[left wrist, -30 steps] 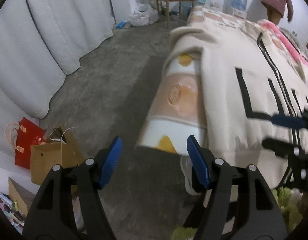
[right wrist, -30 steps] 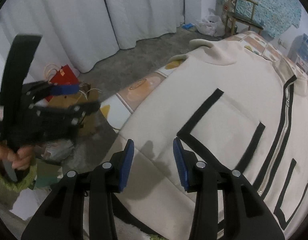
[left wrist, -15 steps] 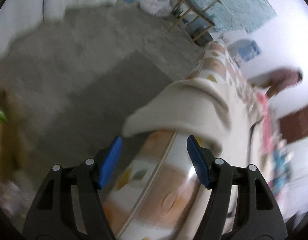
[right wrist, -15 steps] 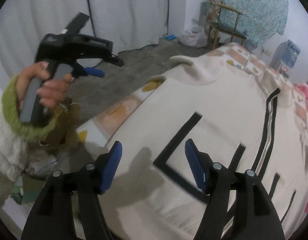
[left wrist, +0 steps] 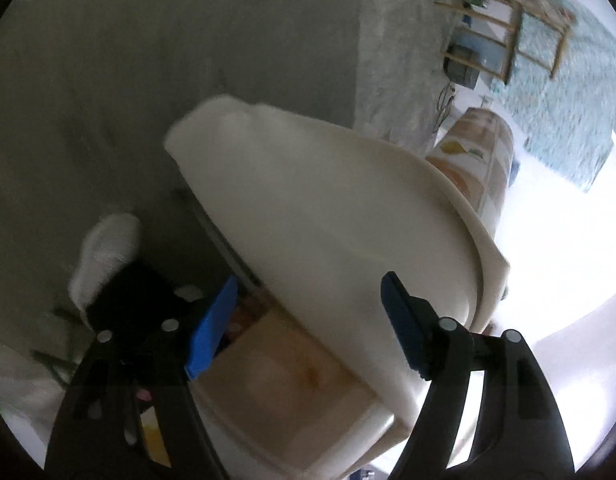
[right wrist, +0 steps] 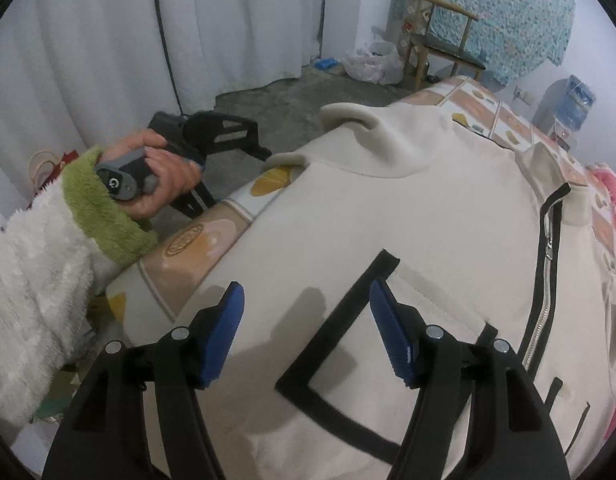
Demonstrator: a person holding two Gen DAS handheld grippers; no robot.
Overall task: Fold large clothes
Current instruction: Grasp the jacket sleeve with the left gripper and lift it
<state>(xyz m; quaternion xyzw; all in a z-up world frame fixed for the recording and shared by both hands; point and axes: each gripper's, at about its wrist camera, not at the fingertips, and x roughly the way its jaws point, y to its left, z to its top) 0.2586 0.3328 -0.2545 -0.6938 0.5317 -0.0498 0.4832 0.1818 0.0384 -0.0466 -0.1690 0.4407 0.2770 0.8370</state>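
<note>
A large cream jacket [right wrist: 428, 220] with black trim and a zipper [right wrist: 544, 280] lies spread on a bed with a patterned cover [right wrist: 199, 240]. My right gripper [right wrist: 306, 292] hovers open over the jacket's black-edged pocket, nothing between its pads. A hand in a green-cuffed fleece sleeve [right wrist: 159, 176] holds the left gripper at the bed's left edge, beside the jacket's shoulder. In the left wrist view my left gripper [left wrist: 308, 280] is rolled over and its jaws are opening. A cream fold of the jacket [left wrist: 328, 208] hangs over the bed edge [left wrist: 287, 380] between the pads, which do not press on it.
White curtains [right wrist: 107, 40] hang along the left. A wooden chair [right wrist: 440, 40], plastic bags [right wrist: 372, 64] and a water dispenser [right wrist: 568, 100] stand at the back. Pink cloth [right wrist: 612, 188] lies at the bed's right. Grey concrete floor [left wrist: 147, 60] runs beside the bed.
The left gripper swung down and rolled, coming from above the floor to the cream fold at the bed's edge. The right gripper's jaws widened and it shifted slightly over the jacket.
</note>
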